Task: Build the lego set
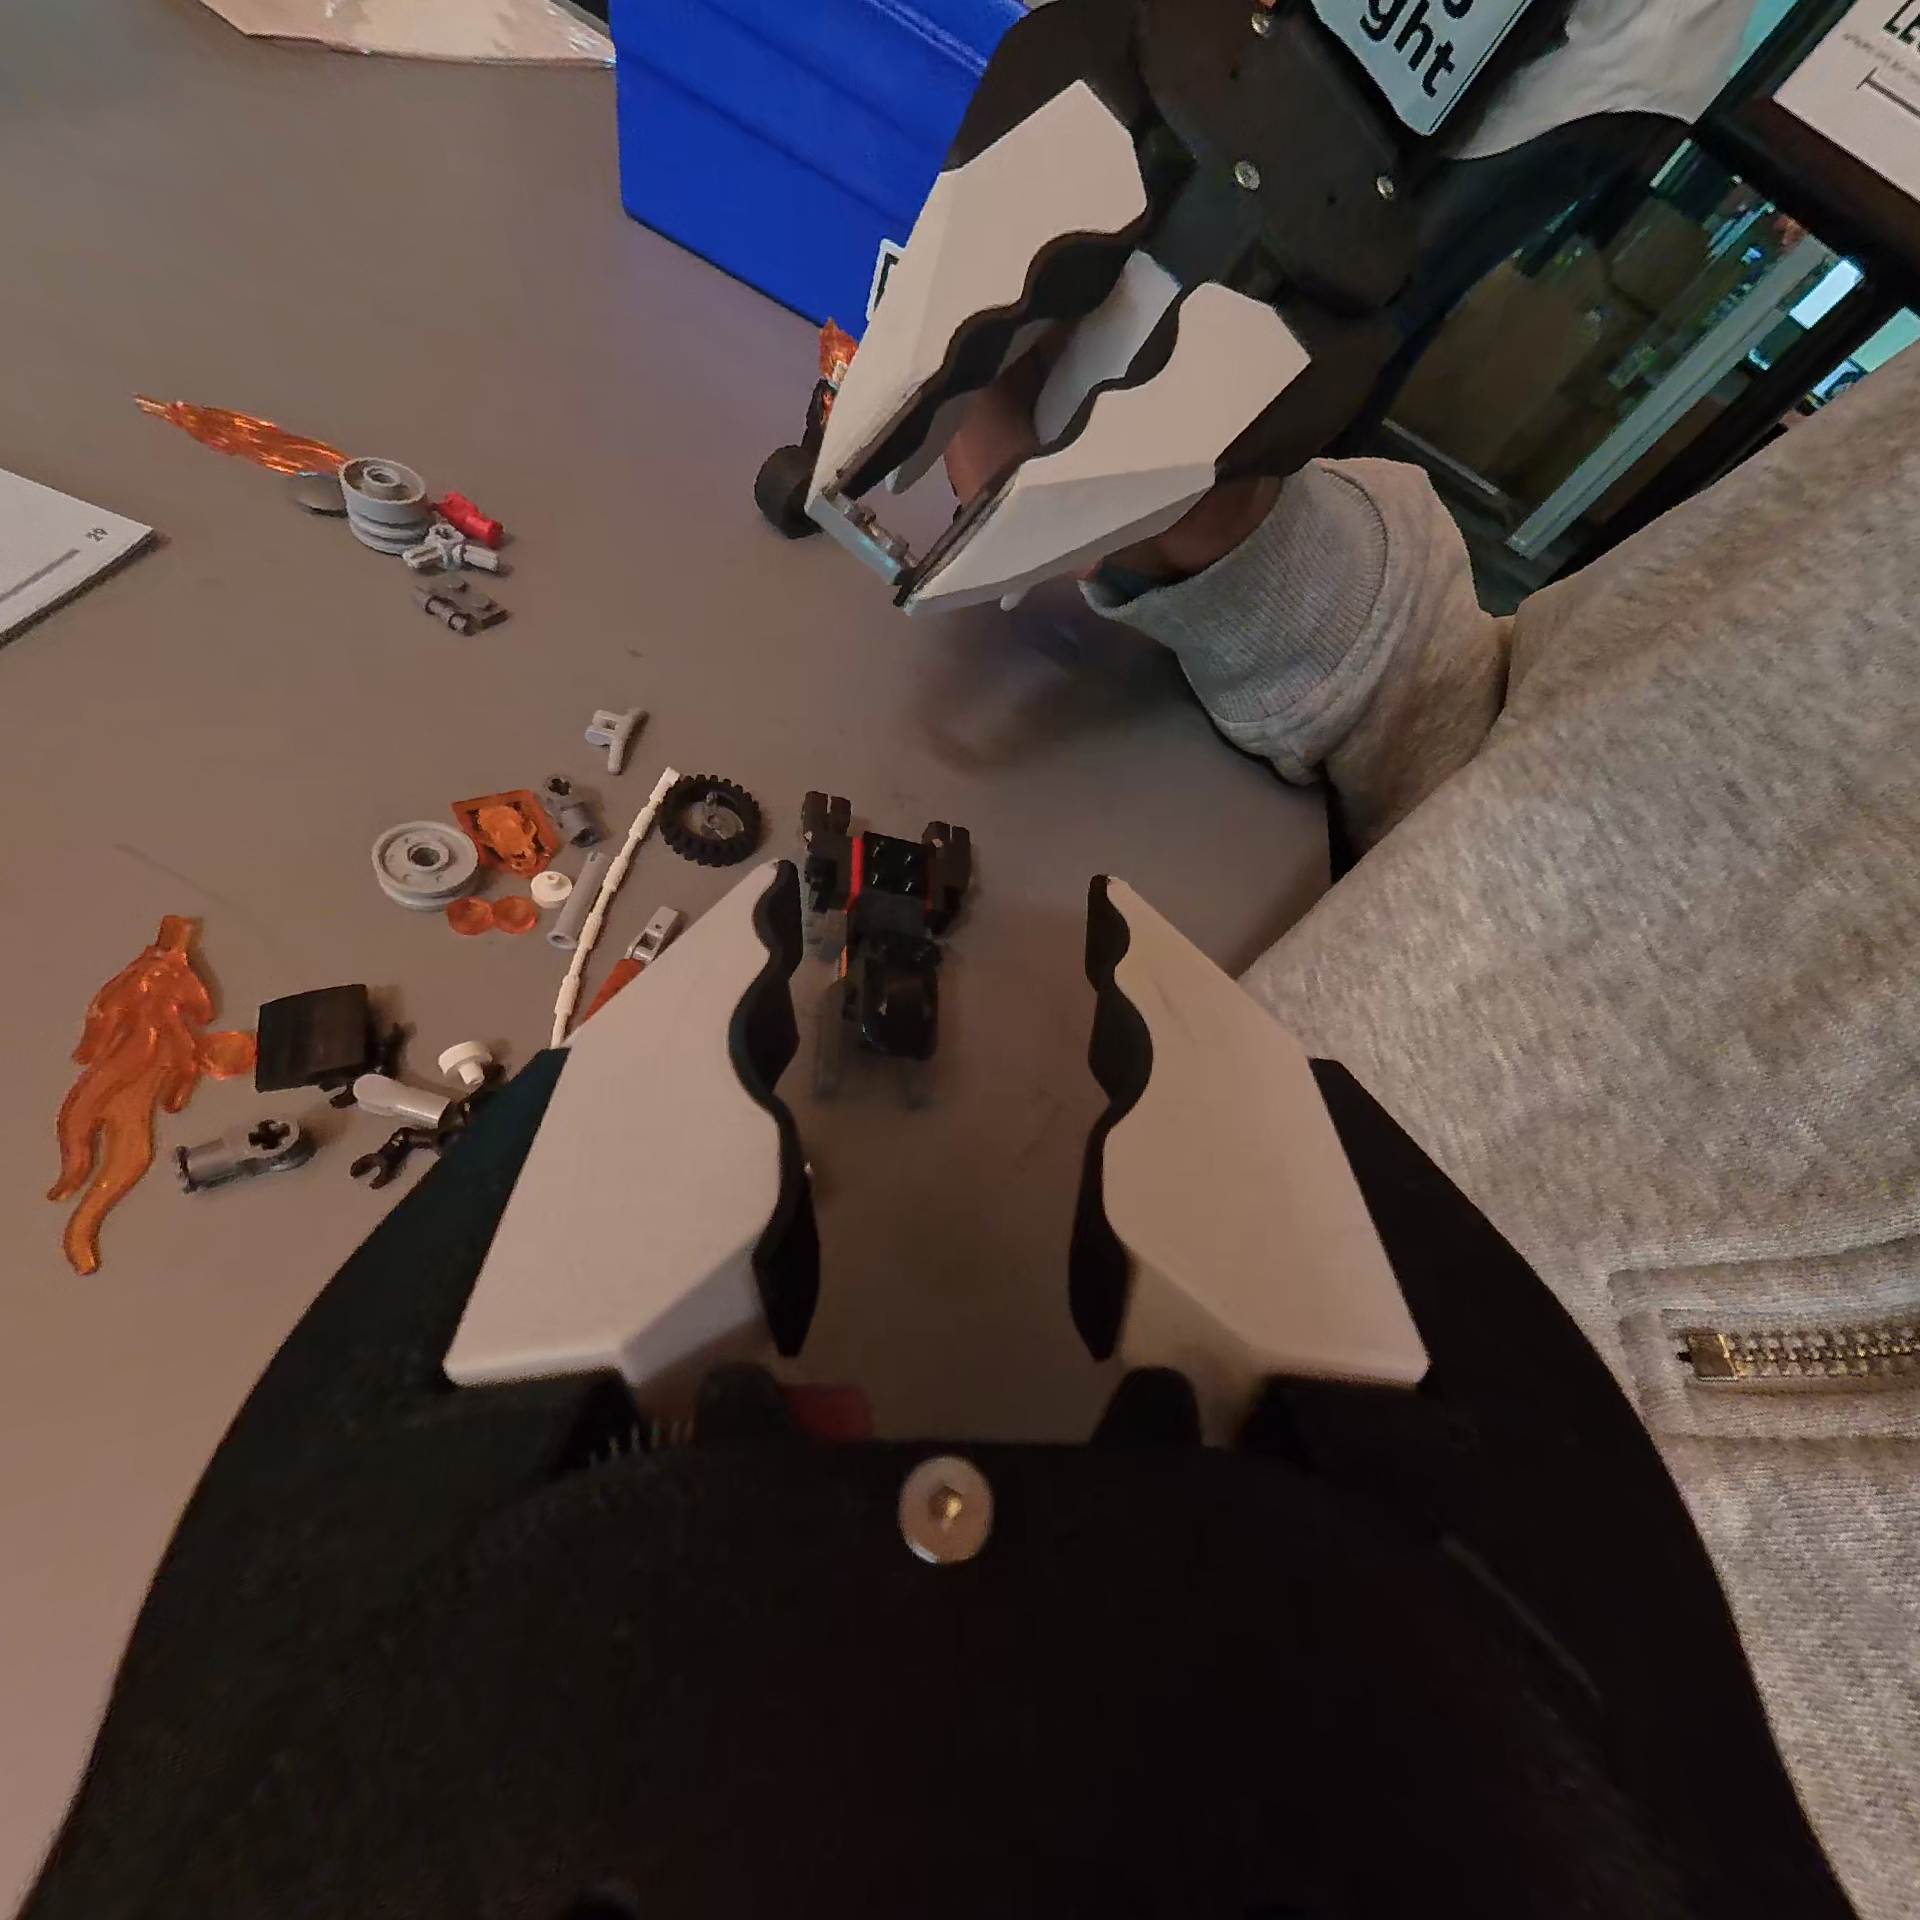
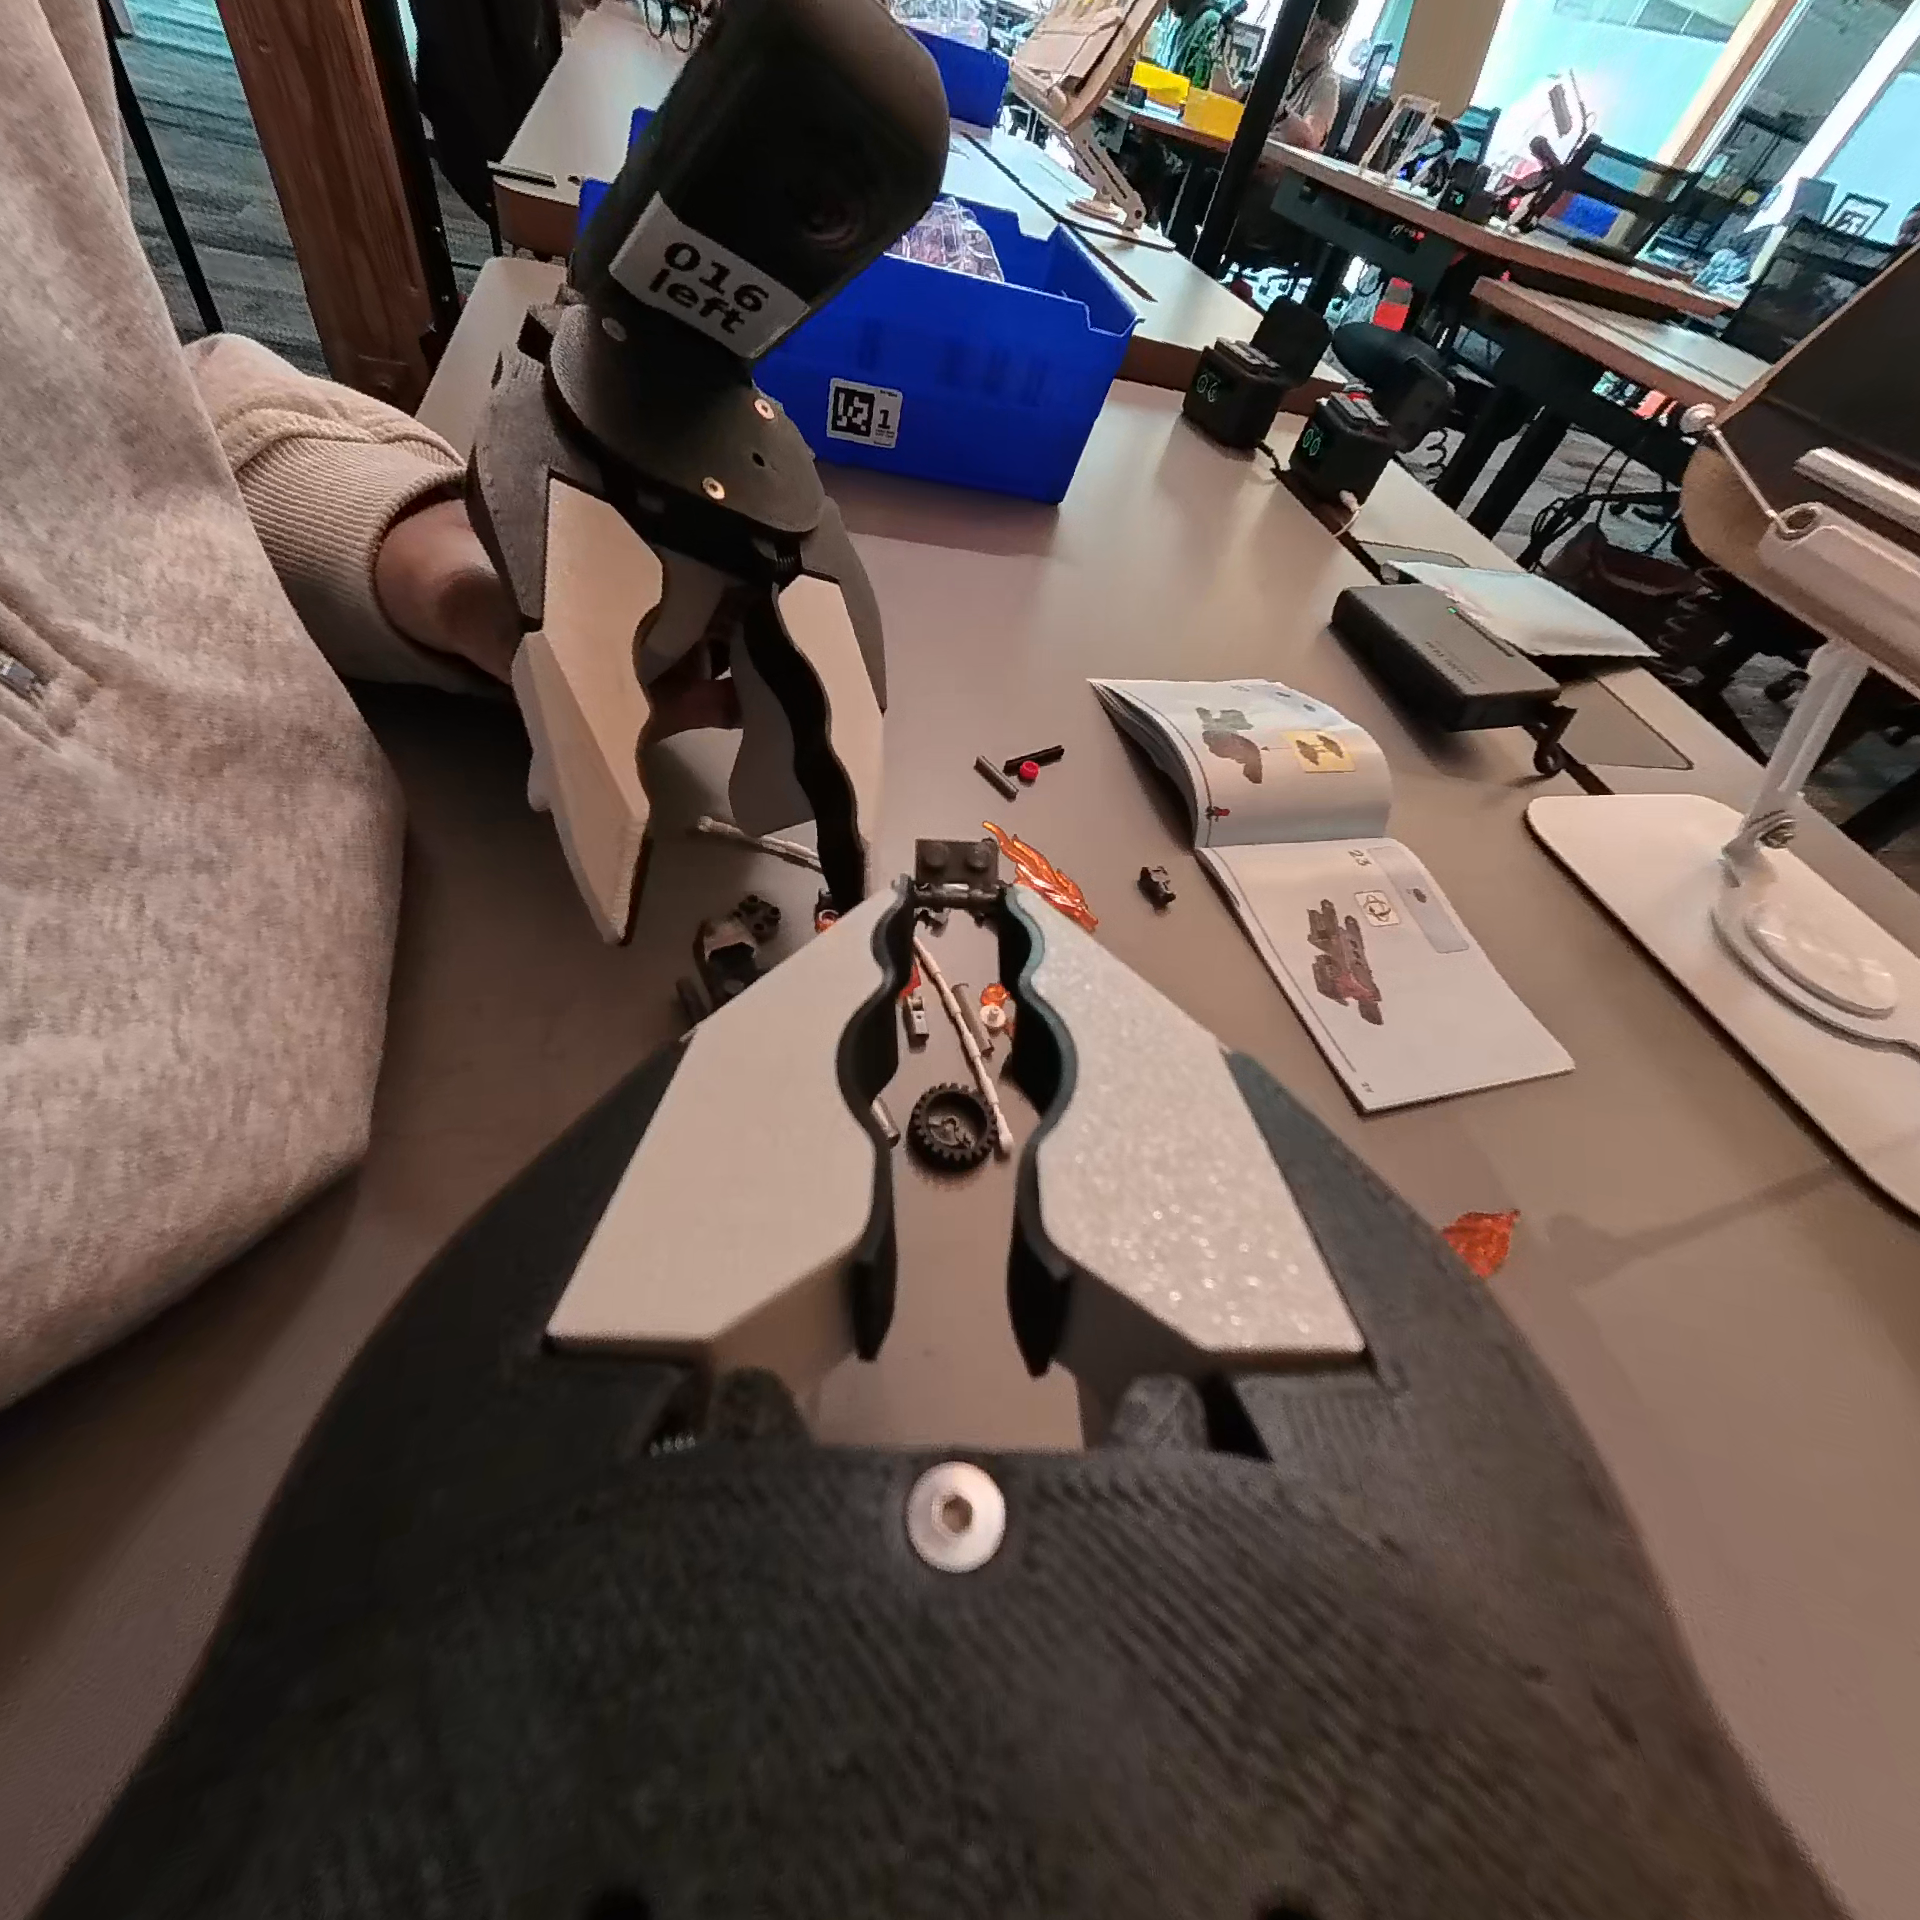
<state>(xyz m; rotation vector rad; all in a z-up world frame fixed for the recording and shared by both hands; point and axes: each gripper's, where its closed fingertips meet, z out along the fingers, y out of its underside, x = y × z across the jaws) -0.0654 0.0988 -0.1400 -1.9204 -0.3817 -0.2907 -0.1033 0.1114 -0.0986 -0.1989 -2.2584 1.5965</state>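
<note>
A black and red lego build (image 1: 883, 940) lies on the grey table (image 1: 312, 260), between the fingers of my open left gripper (image 1: 940, 883), closer to the left finger. The build also shows in the right wrist view (image 2: 732, 935), below the left gripper (image 2: 727, 904). My right gripper (image 2: 954, 896) is shut on a small dark grey lego piece (image 2: 956, 868) and holds it above the table. In the left wrist view the right gripper (image 1: 873, 545) hovers beyond the build with the grey piece (image 1: 857, 525) at its tips. A black tyre (image 1: 710, 821) lies left of the build.
Loose parts lie to the left: orange flames (image 1: 135, 1070), grey wheel hubs (image 1: 424, 862), a white bar (image 1: 613, 904). An open instruction booklet (image 2: 1340, 914) lies to the right. A blue bin (image 2: 966, 384) stands at the back, a white lamp base (image 2: 1714, 966) at the right. Grey sleeves border the table. Across from one pair of fingers to the other is roughly 6 cm.
</note>
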